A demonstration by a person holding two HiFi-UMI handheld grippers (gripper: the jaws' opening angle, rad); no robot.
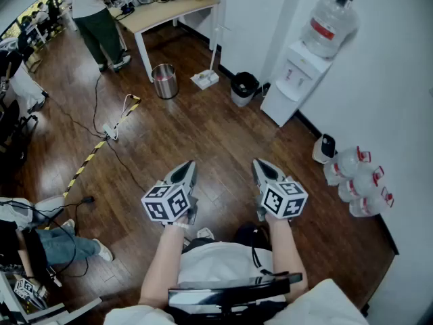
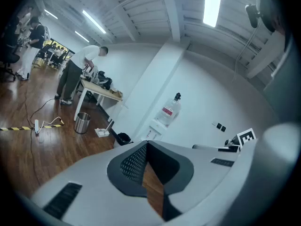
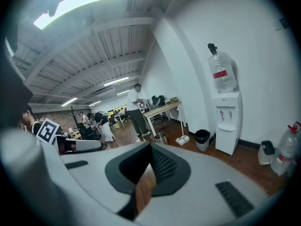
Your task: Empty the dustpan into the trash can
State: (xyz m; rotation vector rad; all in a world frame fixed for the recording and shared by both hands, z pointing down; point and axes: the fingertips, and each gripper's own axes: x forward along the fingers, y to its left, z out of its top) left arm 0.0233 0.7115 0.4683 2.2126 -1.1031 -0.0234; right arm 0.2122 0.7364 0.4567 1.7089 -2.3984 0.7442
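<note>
Standing by the far wall, well ahead of both tongs: black trash can (image 1: 244, 88) | lying just left of it: white dustpan (image 1: 204, 79), handle upright | held side by side on outstretched forearms, angled slightly down: left gripper (image 1: 191, 164), right gripper (image 1: 258, 162), both closed, gripping nothing

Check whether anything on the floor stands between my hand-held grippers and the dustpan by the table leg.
Nothing visible does: bare floor runs from the left hand-held gripper and right hand-held gripper to the dustpan. The striped tape lies off to the left; the black trash can stands just right of the dustpan.
</note>
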